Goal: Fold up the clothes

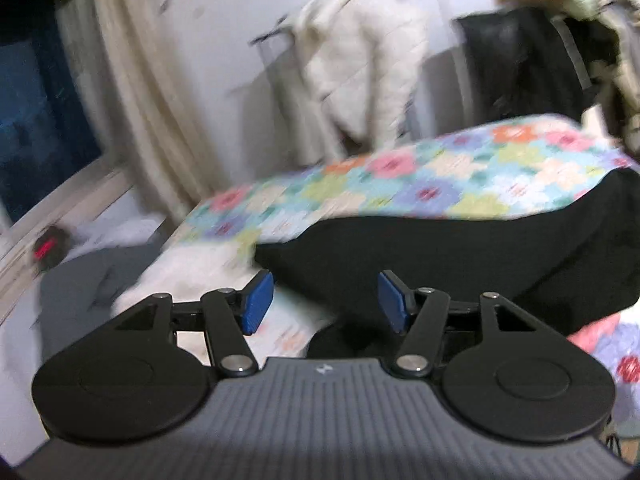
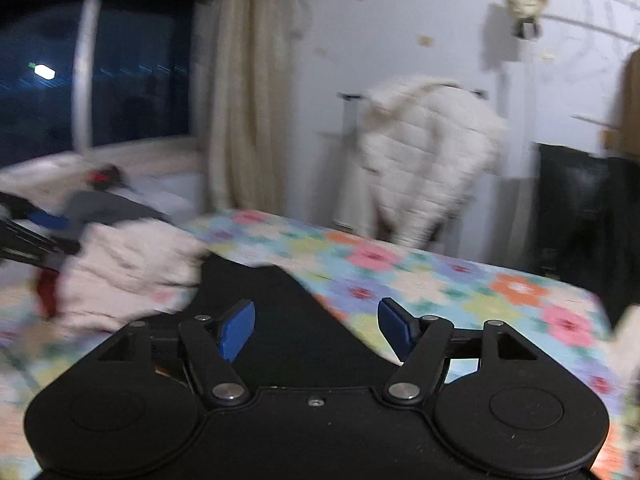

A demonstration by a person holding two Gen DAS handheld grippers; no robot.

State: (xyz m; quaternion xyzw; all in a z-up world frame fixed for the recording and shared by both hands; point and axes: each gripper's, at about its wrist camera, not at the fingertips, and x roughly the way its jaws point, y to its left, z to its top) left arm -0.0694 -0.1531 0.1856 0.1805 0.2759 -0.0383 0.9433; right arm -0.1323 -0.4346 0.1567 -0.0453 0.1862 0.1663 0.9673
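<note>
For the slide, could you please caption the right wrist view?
Open right gripper hovers over a black garment on the floral bedspread.

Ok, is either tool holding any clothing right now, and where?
Nothing is held. The left tool and right tool are both open, above the black garment on the bed.

Bed under my cameras

I see the bed's flowered quilt (image 2: 420, 276) carrying a black garment (image 1: 460, 256), a white fluffy heap (image 2: 128, 268) beside it, and a grey garment (image 2: 104, 208) beyond.
</note>
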